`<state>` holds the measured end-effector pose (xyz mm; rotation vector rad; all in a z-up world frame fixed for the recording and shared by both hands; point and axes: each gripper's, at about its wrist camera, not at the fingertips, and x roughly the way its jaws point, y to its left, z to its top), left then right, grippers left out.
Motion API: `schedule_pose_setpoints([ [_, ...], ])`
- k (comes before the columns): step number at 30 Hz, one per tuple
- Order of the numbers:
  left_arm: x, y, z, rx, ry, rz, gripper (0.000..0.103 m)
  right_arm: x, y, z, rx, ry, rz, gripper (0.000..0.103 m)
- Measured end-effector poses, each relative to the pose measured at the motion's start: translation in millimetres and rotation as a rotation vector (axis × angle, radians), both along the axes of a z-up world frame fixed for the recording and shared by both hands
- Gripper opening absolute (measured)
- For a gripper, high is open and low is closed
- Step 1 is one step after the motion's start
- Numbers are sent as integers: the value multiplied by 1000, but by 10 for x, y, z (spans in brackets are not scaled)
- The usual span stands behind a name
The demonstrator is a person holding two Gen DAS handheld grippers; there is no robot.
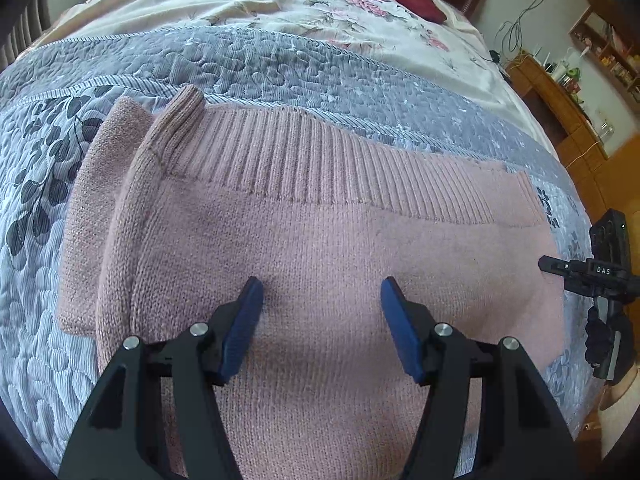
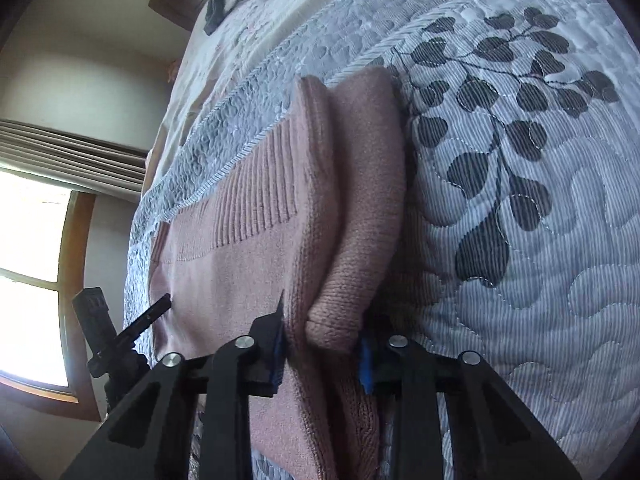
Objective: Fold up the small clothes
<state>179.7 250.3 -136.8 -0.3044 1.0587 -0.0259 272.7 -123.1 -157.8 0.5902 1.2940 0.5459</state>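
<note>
While the left gripper [image 1: 322, 292] is hovering wide open over the pink sweater [image 1: 320, 264] lying on the quilt [image 1: 248, 60], the right gripper [image 2: 322, 340] is clamping its 6 o'clock folded edge; advise lifting evenly

My left gripper [image 1: 322, 294] has black plastic arms, blue ribbed pads [image 1: 244, 328] and silver round screws [image 1: 198, 329]. My right gripper [image 2: 322, 354] looks the same: black frame, blue pads [image 2: 365, 364], silver screws [image 2: 245, 342].

One pink sweater [image 1: 320, 264], two tools, one quilt [image 1: 48, 184].
</note>
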Motion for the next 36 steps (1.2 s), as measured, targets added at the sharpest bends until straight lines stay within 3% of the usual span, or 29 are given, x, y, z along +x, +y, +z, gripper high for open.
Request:
schedule_pose_setpoints([
  [4,-12,21,-10,-6,-3,-9,61,-38,-34,146,21,-35,-14,23],
  [7,-14,20,-24,-7,-2,-6,61,-36,-56,55,-33,-3,-18,23],
  [12,-1,21,-48,-5,-2,-9,62,-64,-171,-143,0,39,-64,23],
  [25,-8,34,-37,-23,-6,4,63,-29,-60,-141,-28,54,-81,23],
  [29,-101,86,124,-64,-26,16,63,4,103,181,3,11,-56,23],
  [36,-230,195,309,-83,-64,19,64,102,992,859,-70,-111,132,23],
])
